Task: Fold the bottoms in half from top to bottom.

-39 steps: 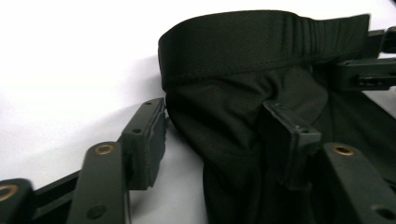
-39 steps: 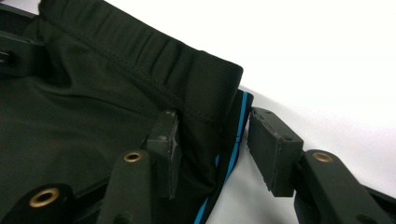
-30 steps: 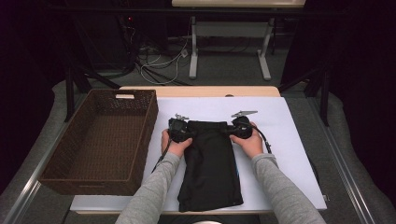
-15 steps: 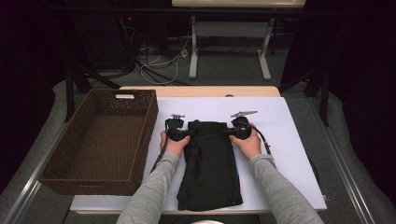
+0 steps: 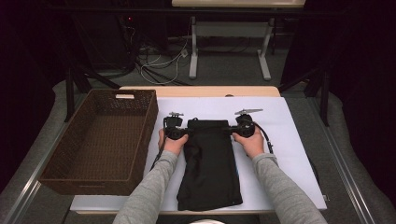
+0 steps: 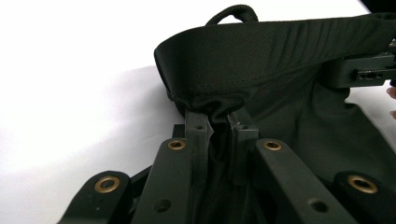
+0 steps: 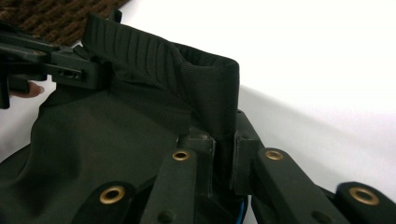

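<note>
garment: black shorts (image 5: 209, 163), flat on the white worktop (image 5: 289, 154), centre of the high view, waistband at the upper end, legs toward the bottom edge.
left tongs (image 5: 180, 134): clamped on the left waistband corner; jaws have just been closing, fabric bunched between them (image 6: 219, 112).
right tongs (image 5: 236, 131): clamped on the right waistband corner; jaws have just been closing, band edge pinched upright between them (image 7: 219, 116).
feel: judged soft, light, limp; will sag and drape between the two grips, nothing fragile.
slip: weave looks smooth; thin cloth could creep out of a shallow pinch.
hold point: ribbed waistband is the thickest, stiffest part, best bite; both corners keep it spread.
nearby: brown wicker basket (image 5: 70, 154), left of frame, just beside the worktop sheet.
</note>
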A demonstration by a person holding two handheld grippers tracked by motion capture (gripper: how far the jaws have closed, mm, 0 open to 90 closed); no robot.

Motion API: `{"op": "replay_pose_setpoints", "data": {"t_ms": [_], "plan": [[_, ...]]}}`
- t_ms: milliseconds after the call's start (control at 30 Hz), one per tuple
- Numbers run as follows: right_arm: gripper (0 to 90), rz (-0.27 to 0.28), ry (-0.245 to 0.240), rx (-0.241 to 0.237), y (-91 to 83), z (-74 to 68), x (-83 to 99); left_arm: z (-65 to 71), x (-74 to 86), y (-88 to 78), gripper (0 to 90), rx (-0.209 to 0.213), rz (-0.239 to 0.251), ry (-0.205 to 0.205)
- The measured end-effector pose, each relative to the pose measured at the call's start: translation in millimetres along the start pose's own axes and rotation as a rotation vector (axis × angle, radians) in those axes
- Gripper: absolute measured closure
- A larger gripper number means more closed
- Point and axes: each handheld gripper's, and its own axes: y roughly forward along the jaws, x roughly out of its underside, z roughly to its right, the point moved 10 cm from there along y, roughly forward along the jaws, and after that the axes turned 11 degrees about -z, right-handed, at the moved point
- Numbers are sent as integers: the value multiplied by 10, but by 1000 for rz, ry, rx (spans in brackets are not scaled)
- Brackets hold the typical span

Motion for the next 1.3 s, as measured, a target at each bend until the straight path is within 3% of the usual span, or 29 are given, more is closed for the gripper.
{"op": "replay_pose_setpoints", "data": {"t_ms": [167,367,833,1100,1300], "plan": [[827,58,-24,19,-108,-67,-107,26,-72,-65,817,23,36,-2],[828,56,-18,23,-169,-60,-162,51,-136,-90,816,29,41,12],[828,65,-59,64,-266,-63,-391,48,-330,-195,813,21,83,20],[828,101,-69,60,-321,-67,-571,57,-489,-311,813,5,123,45],[829,103,-68,75,-322,-62,-635,23,-537,-298,813,19,116,23]]}}
